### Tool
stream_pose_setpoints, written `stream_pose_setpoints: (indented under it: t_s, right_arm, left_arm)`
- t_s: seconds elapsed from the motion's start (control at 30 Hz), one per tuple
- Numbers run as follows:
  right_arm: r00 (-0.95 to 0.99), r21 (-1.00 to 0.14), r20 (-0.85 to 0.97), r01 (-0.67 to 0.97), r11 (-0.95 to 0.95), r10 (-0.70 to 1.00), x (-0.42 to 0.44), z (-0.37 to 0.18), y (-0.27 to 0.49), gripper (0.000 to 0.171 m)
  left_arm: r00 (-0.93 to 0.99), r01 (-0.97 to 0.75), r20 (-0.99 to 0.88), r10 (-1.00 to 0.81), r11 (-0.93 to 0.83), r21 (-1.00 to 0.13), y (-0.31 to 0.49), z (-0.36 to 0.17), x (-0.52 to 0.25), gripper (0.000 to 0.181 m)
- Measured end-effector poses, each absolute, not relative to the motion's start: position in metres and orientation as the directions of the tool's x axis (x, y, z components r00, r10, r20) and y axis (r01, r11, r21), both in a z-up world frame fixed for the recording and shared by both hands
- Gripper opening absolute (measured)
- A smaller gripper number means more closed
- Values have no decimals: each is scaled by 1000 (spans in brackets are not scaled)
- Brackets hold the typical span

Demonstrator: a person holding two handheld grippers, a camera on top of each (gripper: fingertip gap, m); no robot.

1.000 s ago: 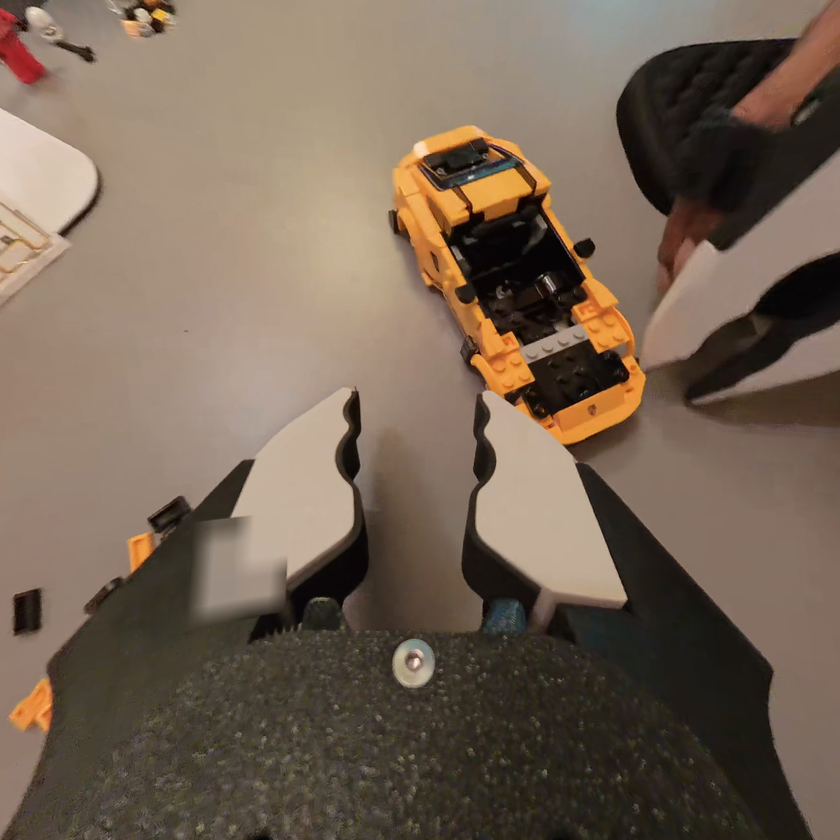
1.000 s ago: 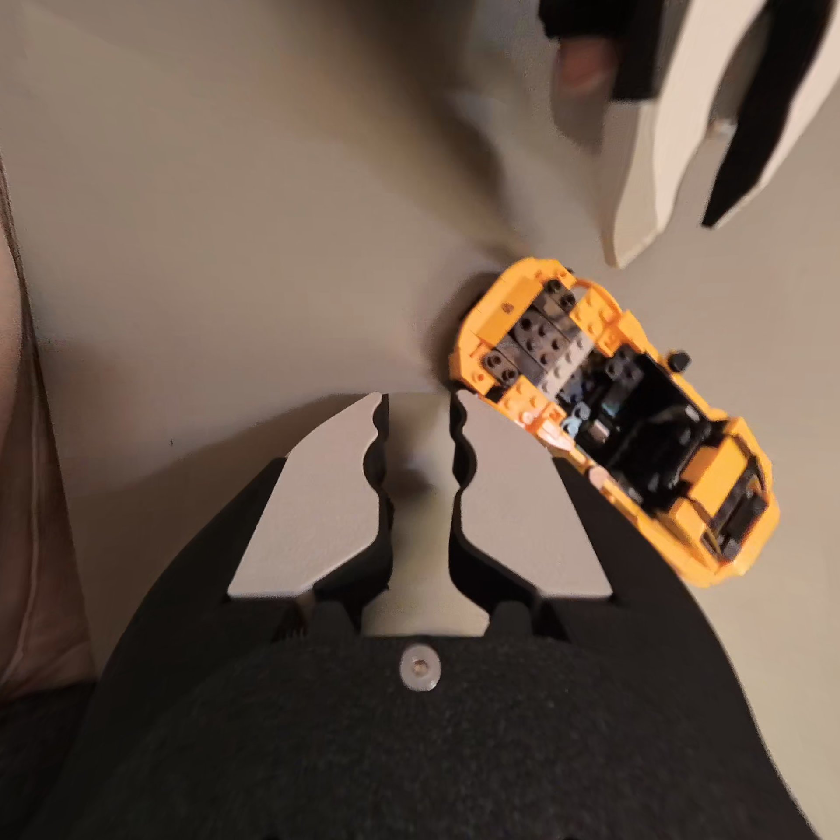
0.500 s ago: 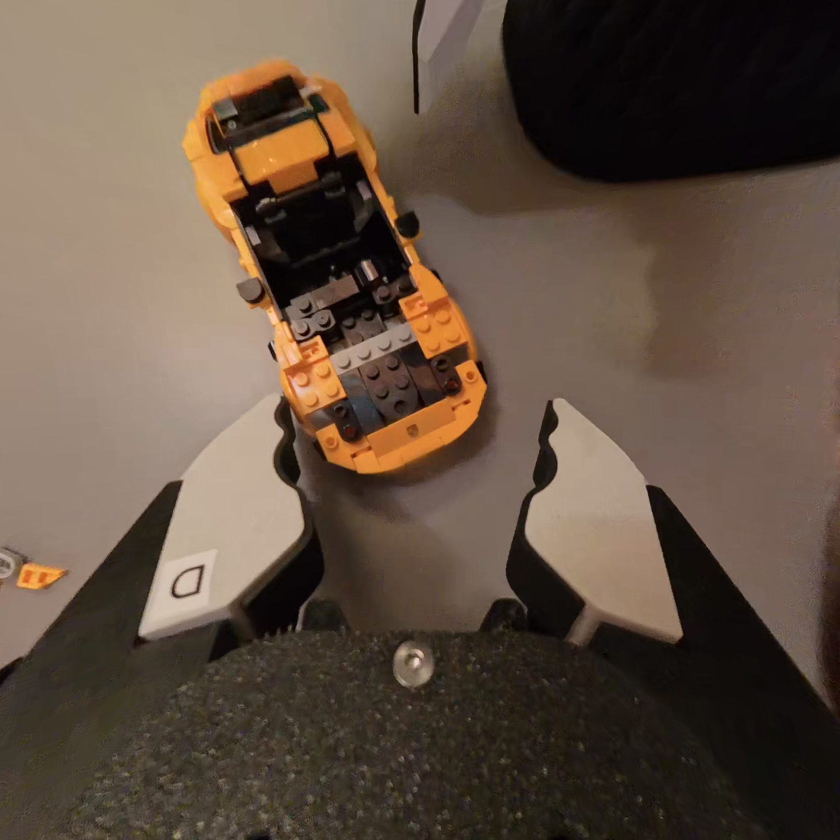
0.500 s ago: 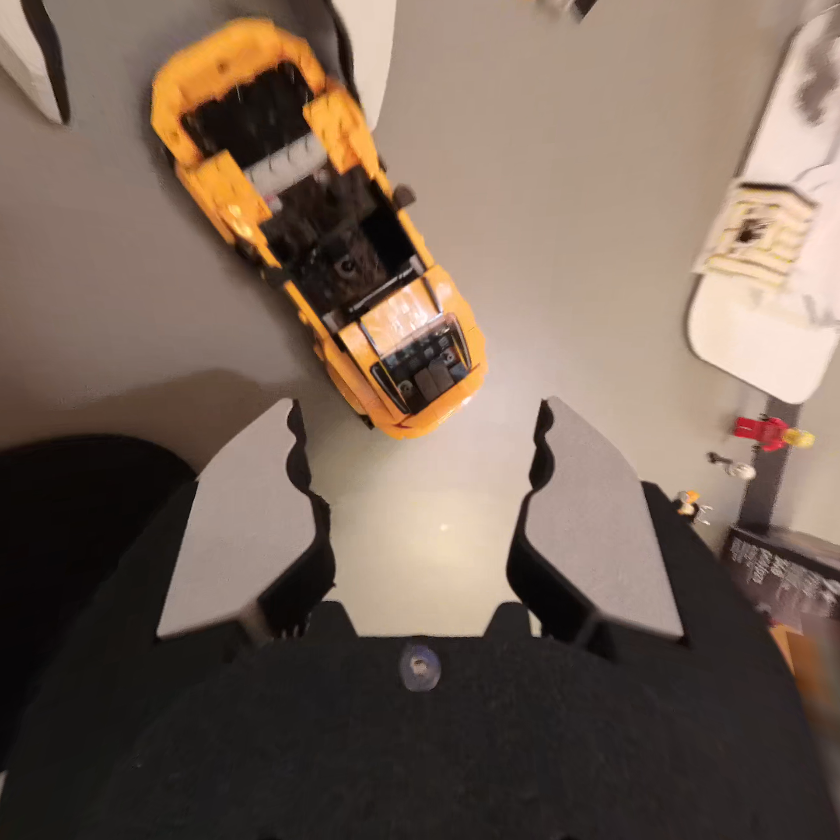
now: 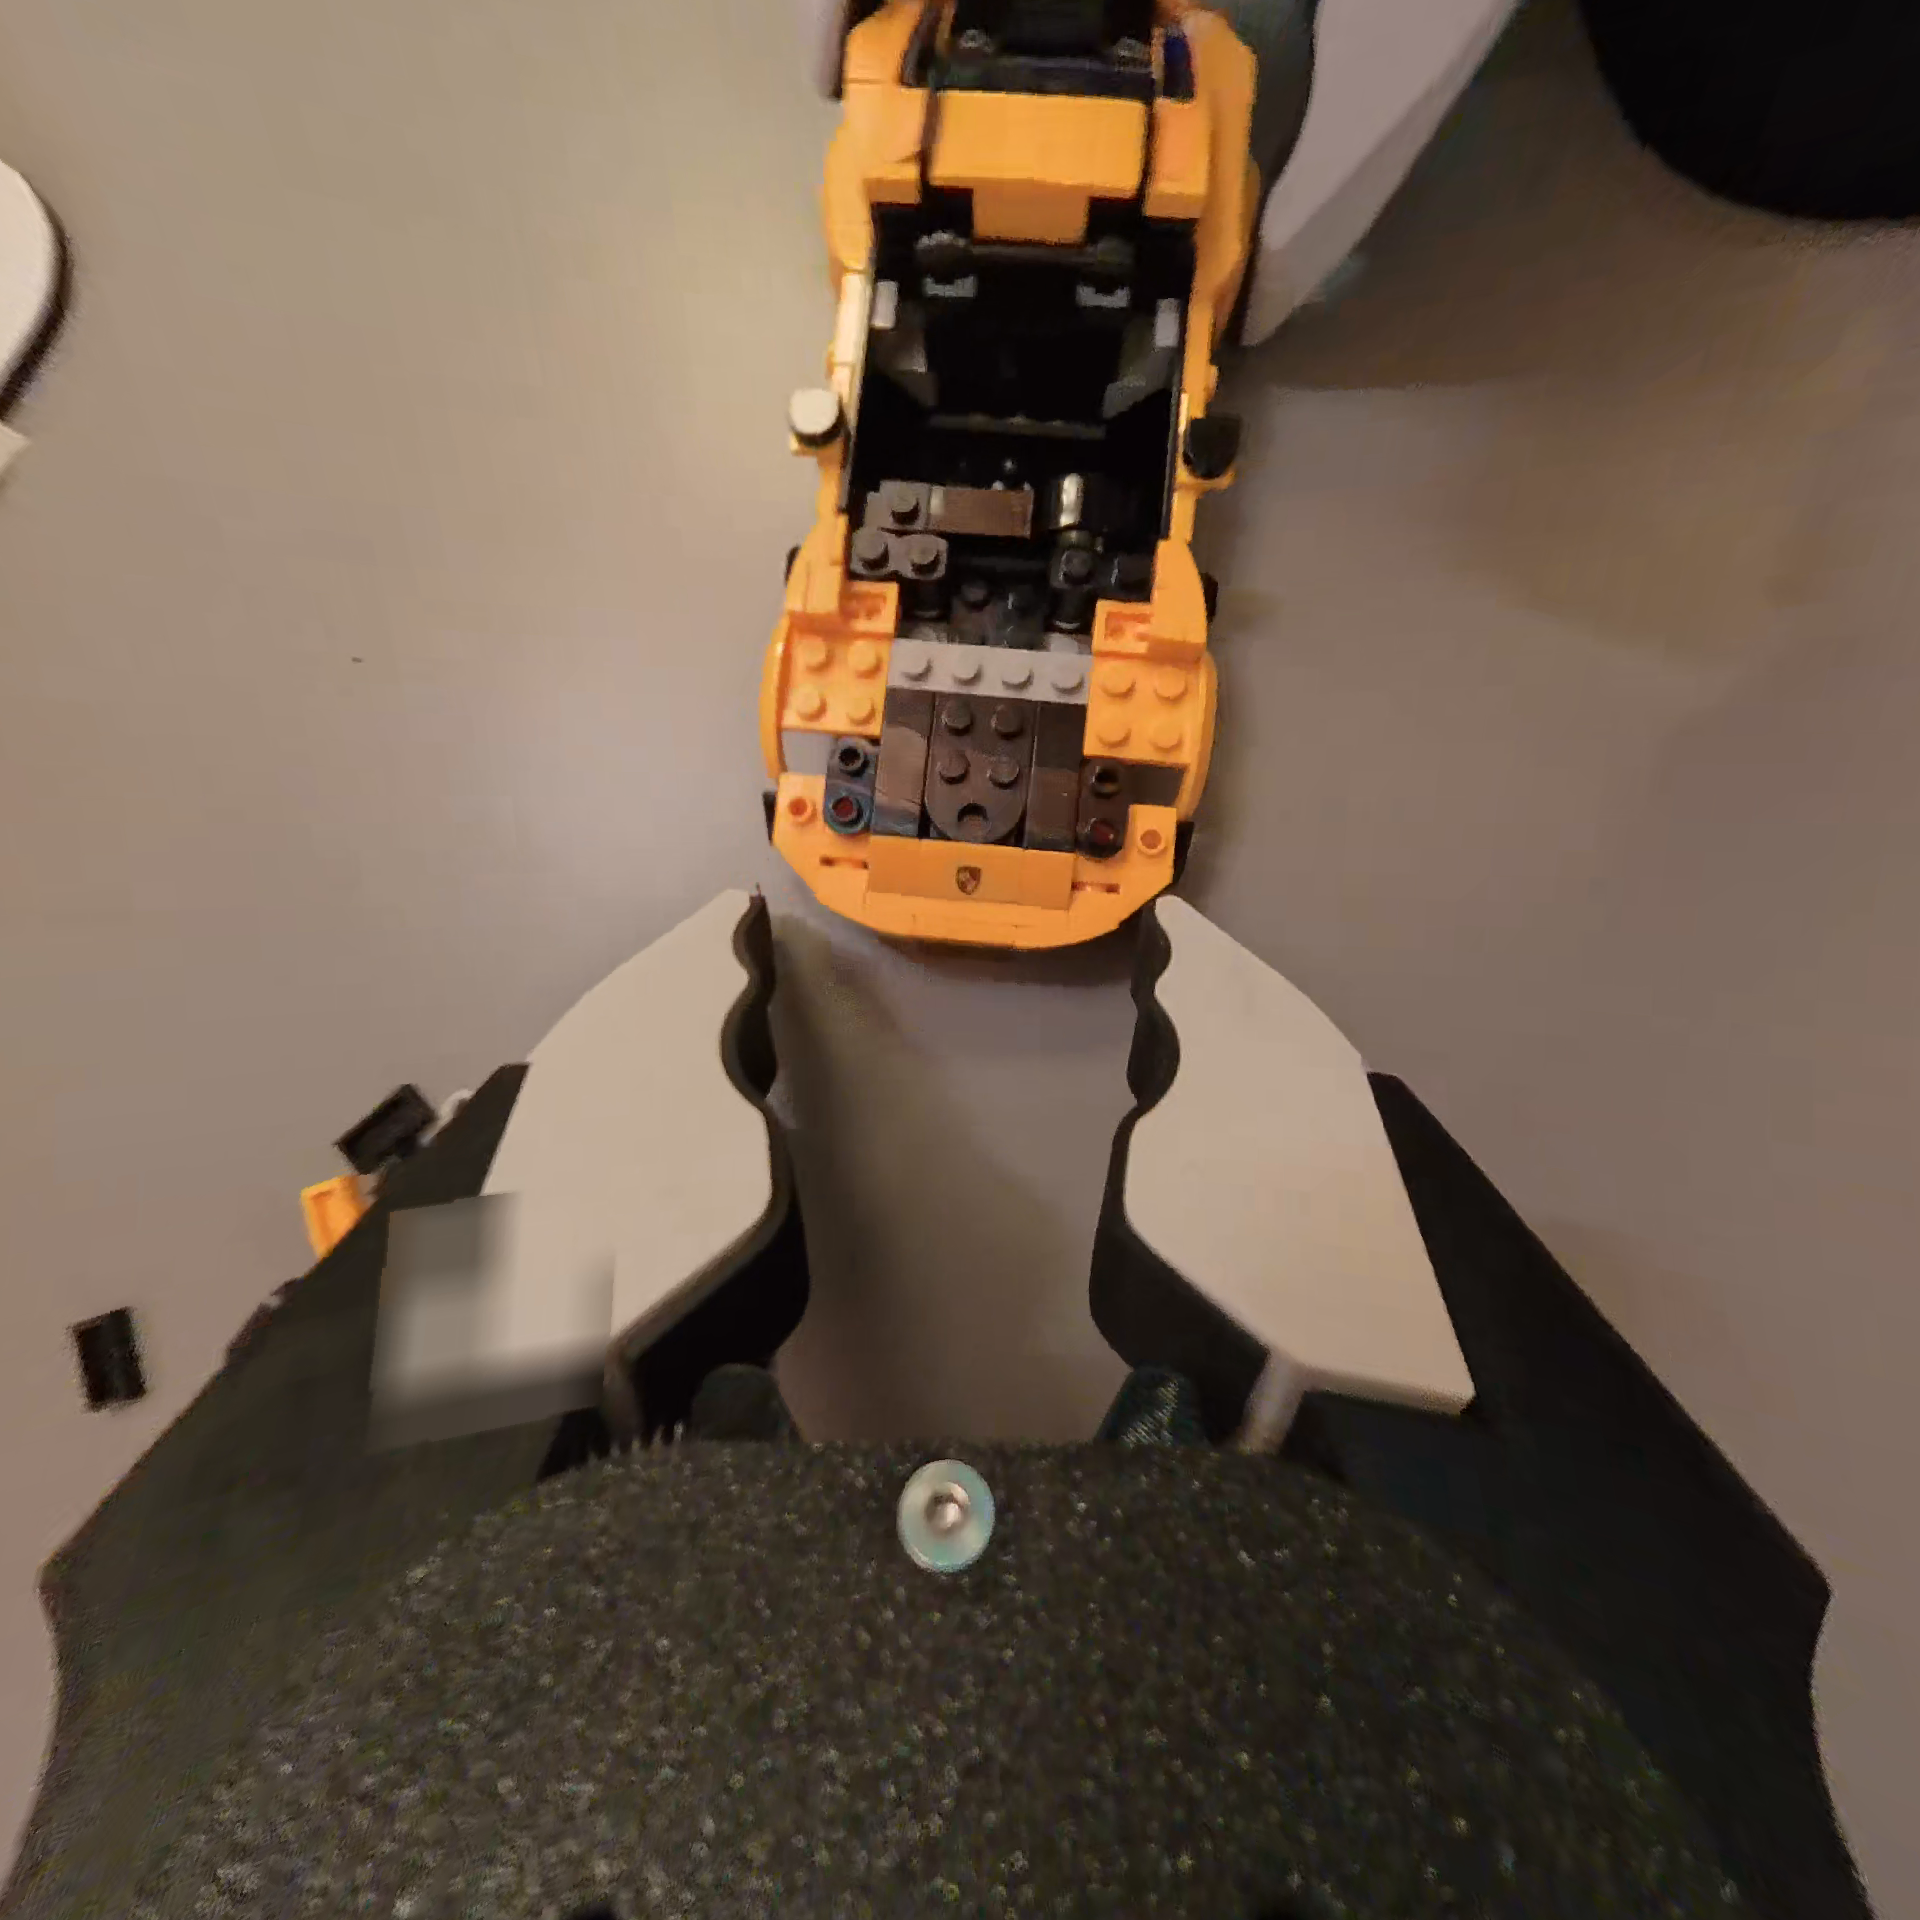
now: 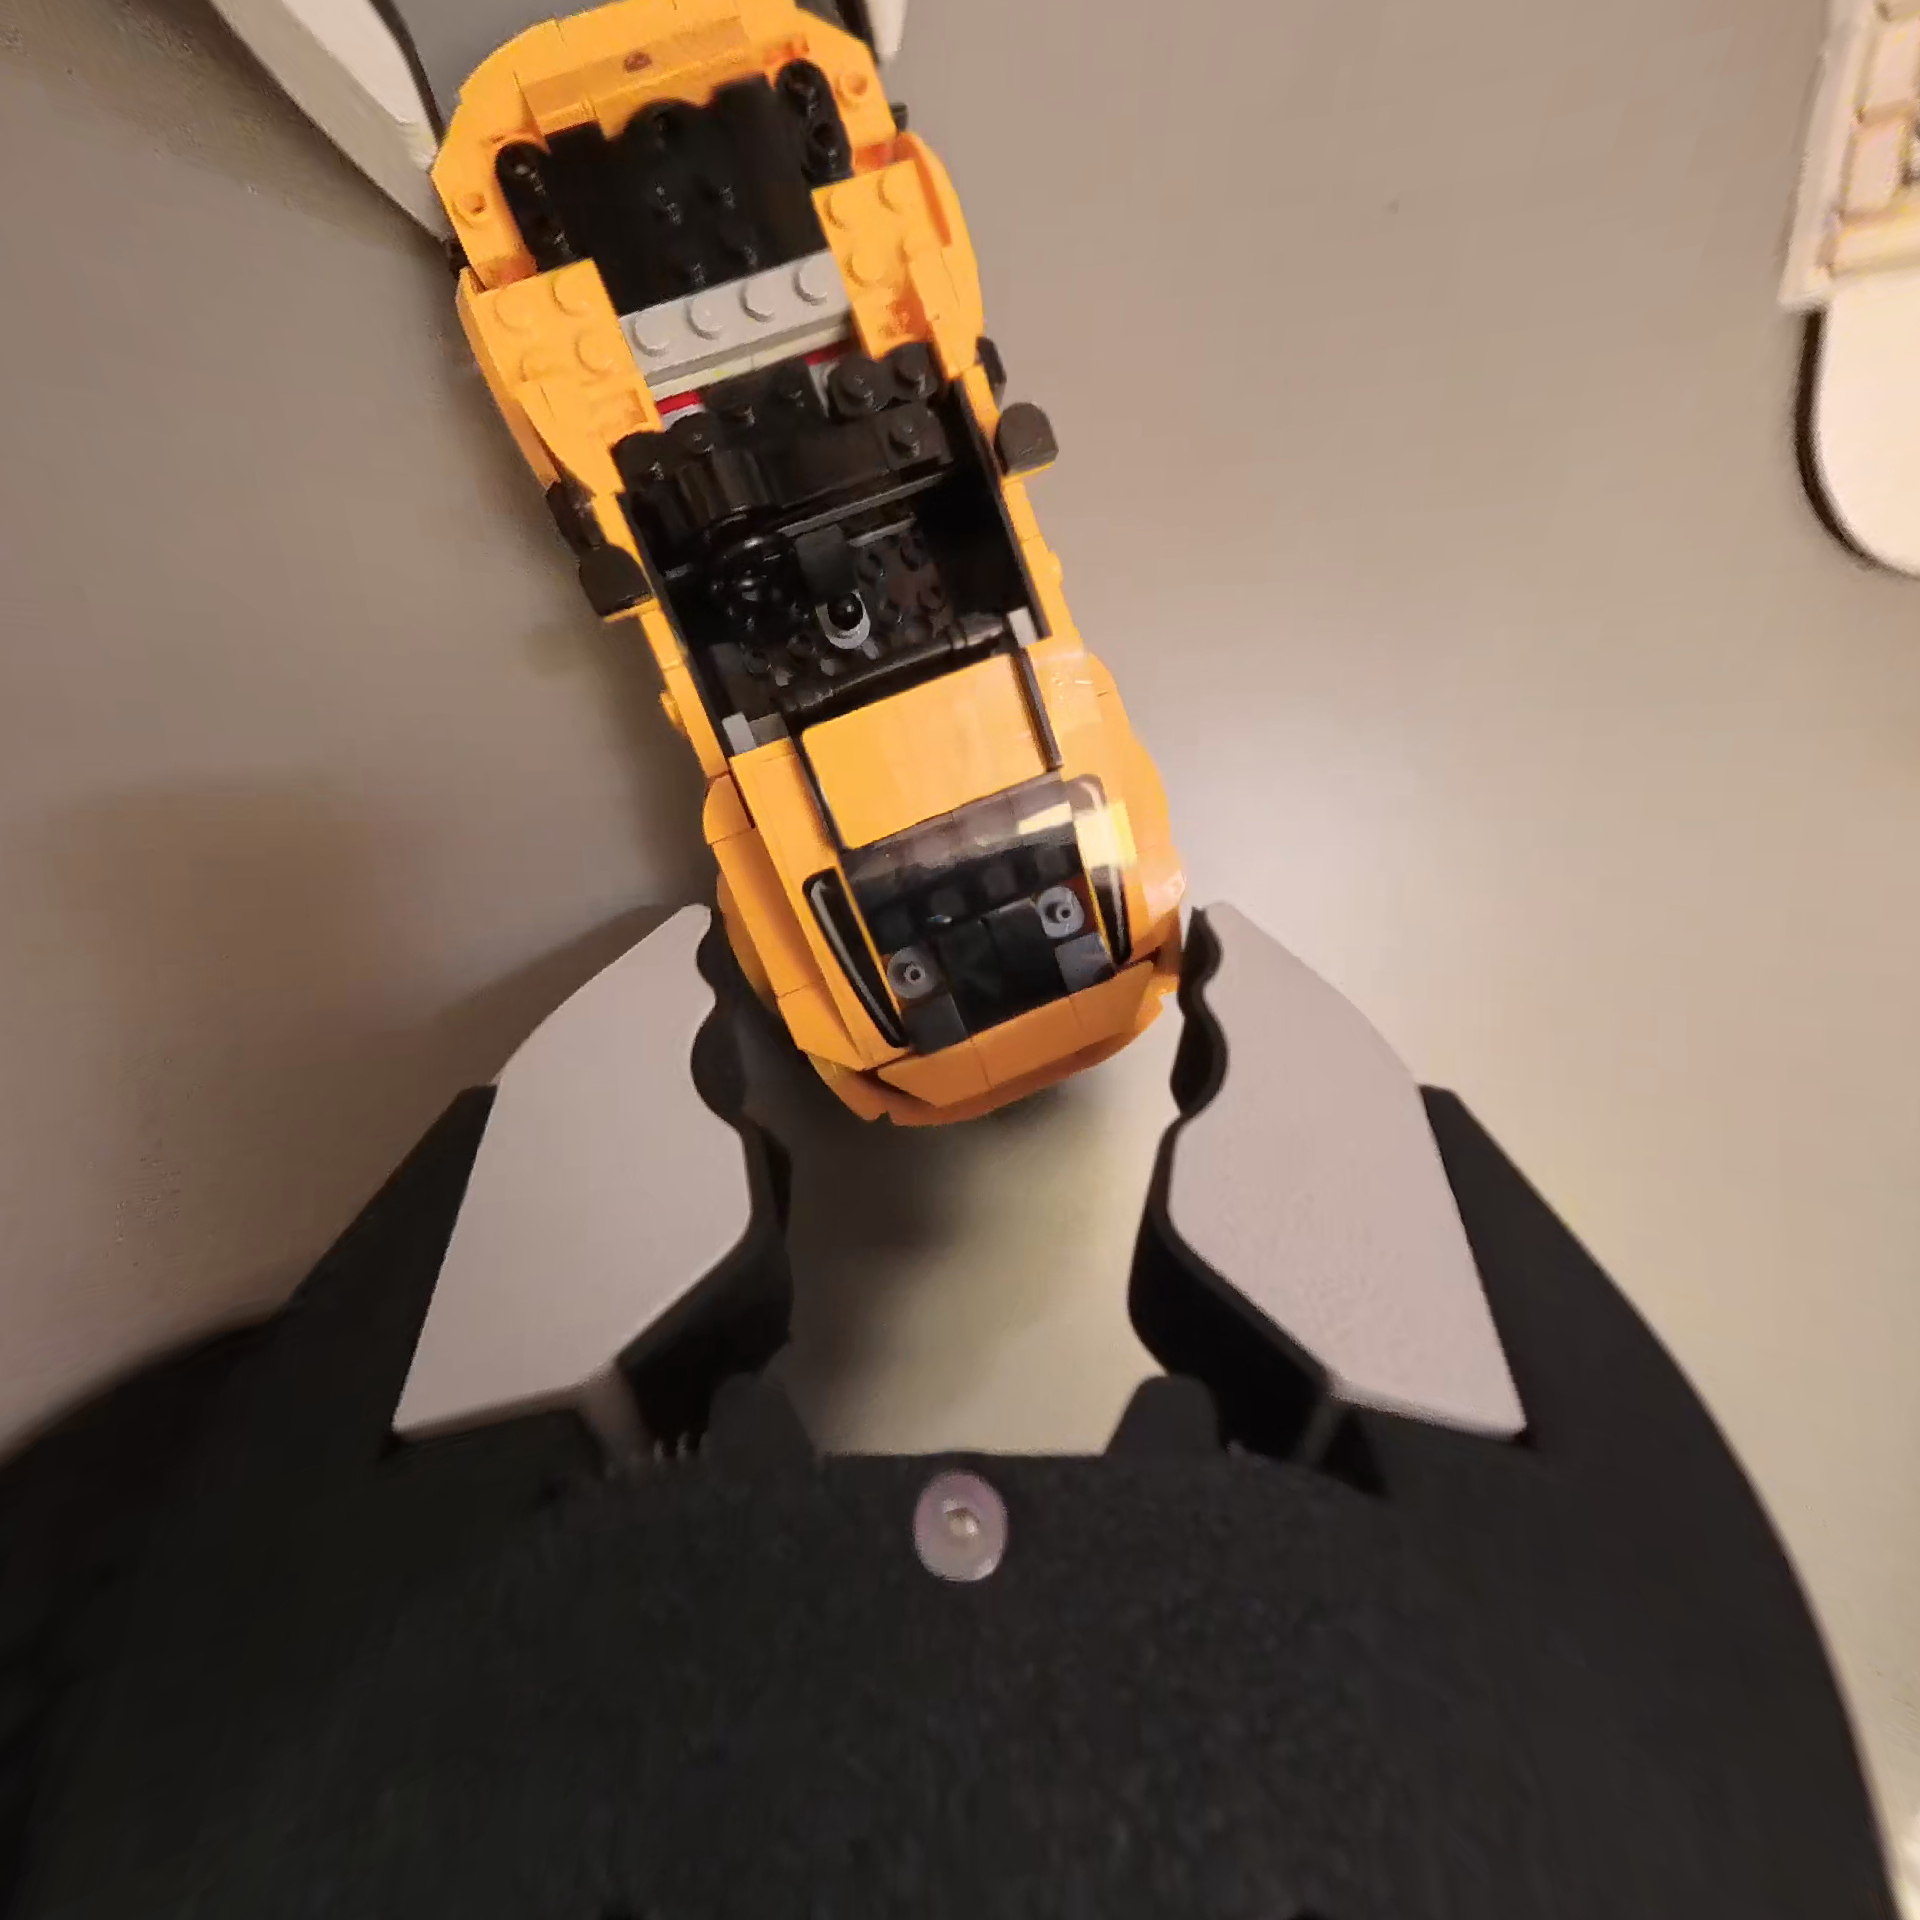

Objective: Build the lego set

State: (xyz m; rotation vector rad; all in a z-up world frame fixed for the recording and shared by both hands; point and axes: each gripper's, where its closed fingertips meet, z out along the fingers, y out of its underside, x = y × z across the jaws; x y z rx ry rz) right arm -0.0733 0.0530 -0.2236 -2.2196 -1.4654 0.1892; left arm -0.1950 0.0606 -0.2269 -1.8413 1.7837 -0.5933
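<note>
An orange and black brick-built toy car with an open, roofless cabin sits on the plain grey bench, caught between the two tools that come at it from opposite ends.

In the left wrist view the car lies at 12 o'clock from the left gripper. Its grey fingers are spread apart with nothing grasped, their tips just beside the corners of the studded, badge-bearing end; I cannot tell whether they touch it. At 9 o'clock from that gripper a small black brick and an orange brick piece lie half hidden by its body, and another small black piece lies farther out towards 8 o'clock.

In the right wrist view the right gripper is likewise released, and the car's smoked-window end reaches into the gap between its grey fingers, close to the right-hand tip. A white rounded object shows at 2 o'clock by the frame edge.
</note>
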Motion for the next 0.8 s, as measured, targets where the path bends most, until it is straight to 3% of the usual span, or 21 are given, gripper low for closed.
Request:
stream_pose_setpoints:
  t_s: [0.1, 0.3, 0.47, 0.63, 0.7, 0.8]
  right_arm:
    - [563, -490, 131, 752, -441, 816, -75, -224, 54, 82]
    - [574, -521, 155, 739, -427, 804, -83, -223, 57, 82]
    - [578, -553, 170, 727, -408, 798, -84, -212, 54, 72]
    - [562, -594, 239, 729, -338, 792, -90, -213, 65, 73]
    - [570, -618, 260, 719, -319, 780, -90, -208, 69, 71]
    - [636, -740, 205, 598, -307, 744, -98, -180, 65, 73]
  left_arm:
    - [60, -736, -14, -998, -35, -677, 67, -227, -190, 71]
    - [103, -705, -58, -993, -32, -708, 73, -226, -199, 59]
    - [88, -716, -84, -993, -4, -698, 70, -225, -201, 59]
    - [94, -739, -101, -990, -2, -674, 75, -225, -209, 55]
    - [108, -729, -112, -988, -2, -684, 78, -220, -212, 62]
    - [125, -653, -86, -988, -16, -757, 81, -201, -213, 62]
